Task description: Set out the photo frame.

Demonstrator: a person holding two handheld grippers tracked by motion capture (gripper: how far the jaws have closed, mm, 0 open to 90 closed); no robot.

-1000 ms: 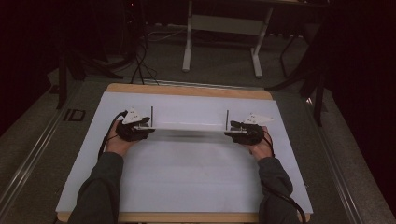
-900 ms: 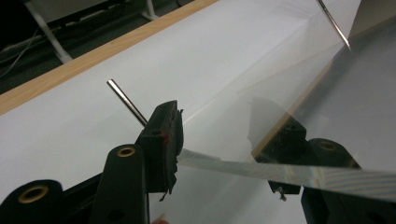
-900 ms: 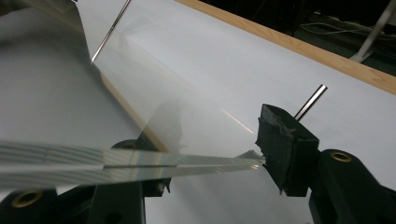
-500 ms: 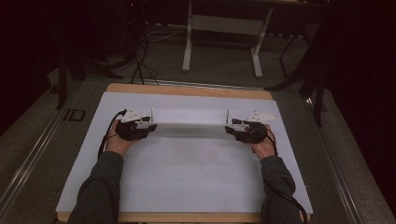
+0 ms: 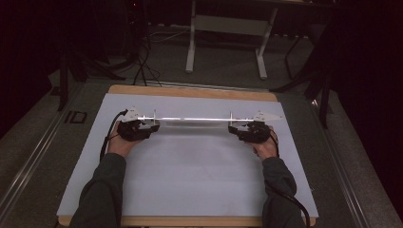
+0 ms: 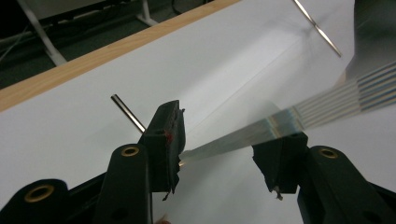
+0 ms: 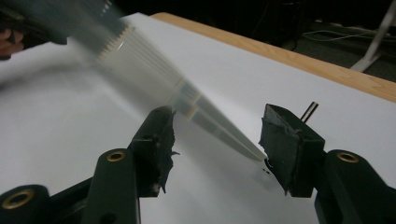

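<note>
Now, far left in the high view: left claw (image 5: pixel 153 127) low over the white sheet (image 5: pixel 190 180), gripped by a hand (image 5: pixel 121 142) reaching in from the near edge. Jaws wide apart, not clamped. Seen up close in the left gripper view (image 6: pixel 224 128): one end of a thin, pale strip (image 6: pixel 243 135) touching the inner face of the left-hand jaw, then crossing the gap and passing just over the tip of the other jaw. Blurred, streaked with fine lines. Thin metal pin (image 6: pixel 127 112) sticking out behind the left-hand jaw.

Across the middle: strip (image 5: pixel 192 118) stretched as a bright line from claw to claw, above the sheet, roughly parallel to the far wooden edge of the table (image 5: pixel 190 91).

Over at the right: right claw (image 5: pixel 234 128) facing the left one, likewise low over the sheet. Jaws very wide, just now opening further. In the right gripper view (image 7: pixel 219 128): strip (image 7: pixel 205 109) brushing past the top of the left-hand jaw and tapering to a tip at the inner face of the right-hand jaw; touching there, not squeezed from both sides. Dark pin (image 7: pixel 309 111) behind that jaw.
</note>
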